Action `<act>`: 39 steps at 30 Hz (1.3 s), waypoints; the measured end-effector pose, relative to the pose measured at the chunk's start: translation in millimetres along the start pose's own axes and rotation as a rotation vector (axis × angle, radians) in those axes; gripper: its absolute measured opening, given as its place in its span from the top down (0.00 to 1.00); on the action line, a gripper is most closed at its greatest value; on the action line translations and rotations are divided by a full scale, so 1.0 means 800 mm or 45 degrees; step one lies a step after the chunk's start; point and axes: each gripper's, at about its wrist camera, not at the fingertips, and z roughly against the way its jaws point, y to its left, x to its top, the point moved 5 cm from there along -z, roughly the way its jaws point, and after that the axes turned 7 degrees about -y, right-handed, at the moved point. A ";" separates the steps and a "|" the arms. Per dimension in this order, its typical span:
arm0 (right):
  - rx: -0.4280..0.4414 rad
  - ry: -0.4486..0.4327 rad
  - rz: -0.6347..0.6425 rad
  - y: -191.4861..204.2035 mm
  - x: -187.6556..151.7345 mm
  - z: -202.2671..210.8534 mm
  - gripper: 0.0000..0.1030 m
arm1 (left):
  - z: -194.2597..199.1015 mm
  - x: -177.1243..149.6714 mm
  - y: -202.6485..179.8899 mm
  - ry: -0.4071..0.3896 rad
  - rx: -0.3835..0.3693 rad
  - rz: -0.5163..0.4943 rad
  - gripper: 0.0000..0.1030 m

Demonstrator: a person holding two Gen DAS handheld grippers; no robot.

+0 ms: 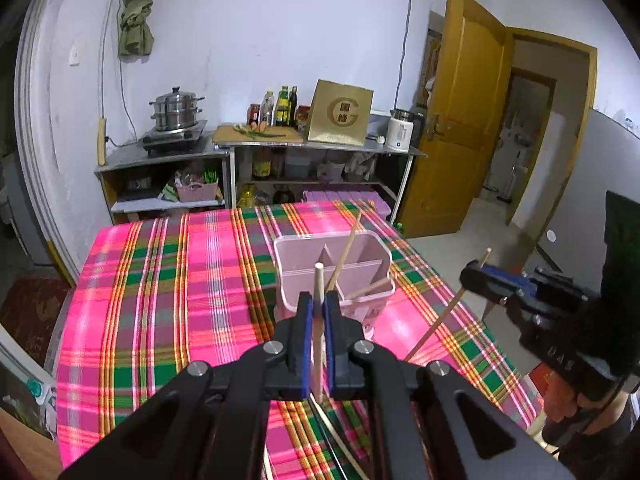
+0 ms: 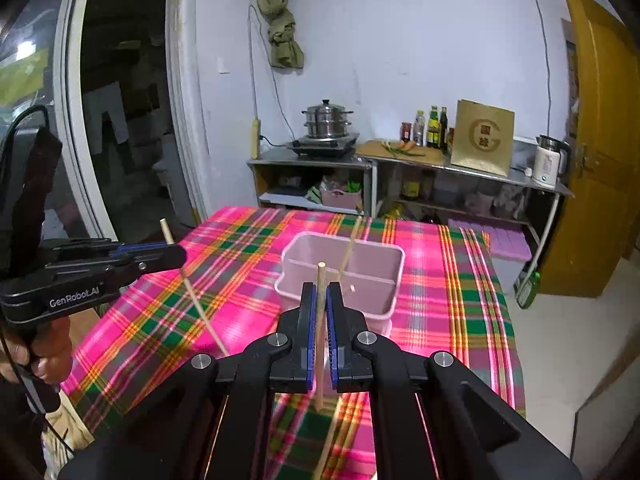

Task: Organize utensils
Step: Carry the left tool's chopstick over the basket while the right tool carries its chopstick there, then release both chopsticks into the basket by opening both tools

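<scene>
A home kitchen, plain and lived-in. Against the pale wall stand steel shelves (image 2: 400, 162) with a steamer pot (image 2: 327, 119) on a single-burner stove (image 2: 324, 145), sauce bottles (image 2: 432, 126), a chopping board (image 2: 400, 152) with vegetables, and a white kettle (image 2: 550, 162) — cooking gear throughout. Jars and baskets fill the lower shelves. A table (image 1: 168, 280) under a bright pink plaid cloth sits in front, and a wooden door (image 1: 456, 120) stands open onto another room.

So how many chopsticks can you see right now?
4: one wooden chopstick in the left hand-held gripper, one in the right hand-held gripper, and two leaning in the pink divided plastic holder. More may be hidden inside.
</scene>
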 end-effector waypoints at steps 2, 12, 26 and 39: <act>0.011 -0.013 -0.010 0.000 0.010 -0.004 0.95 | 0.002 0.013 0.001 -0.017 -0.004 -0.005 0.94; 0.053 -0.082 -0.075 -0.009 0.062 -0.029 0.95 | -0.020 0.069 0.011 -0.065 -0.014 0.004 0.94; 0.054 -0.133 -0.120 -0.034 0.098 -0.072 0.95 | -0.069 0.102 0.015 -0.087 -0.036 0.006 0.94; 0.047 -0.021 -0.165 -0.045 0.048 -0.133 0.95 | -0.129 0.056 0.025 -0.004 -0.047 0.017 0.94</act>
